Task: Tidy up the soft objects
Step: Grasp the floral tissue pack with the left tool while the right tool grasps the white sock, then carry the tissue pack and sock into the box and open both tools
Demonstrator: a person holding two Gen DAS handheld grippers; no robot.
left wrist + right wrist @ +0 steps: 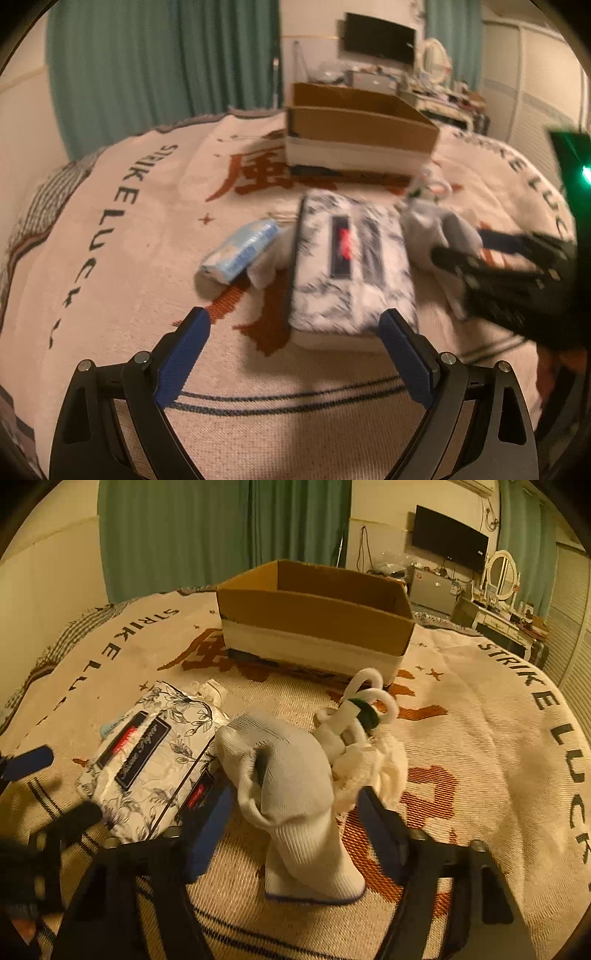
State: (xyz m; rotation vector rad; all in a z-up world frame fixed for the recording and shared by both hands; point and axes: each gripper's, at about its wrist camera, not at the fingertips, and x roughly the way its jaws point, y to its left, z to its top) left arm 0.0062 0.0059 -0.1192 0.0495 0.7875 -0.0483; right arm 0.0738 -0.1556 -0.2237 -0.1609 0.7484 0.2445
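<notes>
A floral tissue pack (351,266) (155,753) lies on the bed blanket. A small blue tissue packet (240,251) lies left of it. A white sock (291,794) (432,236) lies to its right, with a white plush toy (365,734) behind it. An open cardboard box (354,136) (314,624) stands farther back. My left gripper (295,328) is open, its fingers at the near end of the floral pack. My right gripper (295,808) is open, its blue fingers on either side of the sock.
The cream blanket (110,258) with "STRIKE LUCKY" lettering covers the bed. Green curtains (147,74), a wall TV (380,37) and a cluttered dresser (495,616) stand beyond the bed. The right gripper's body shows in the left wrist view (517,280).
</notes>
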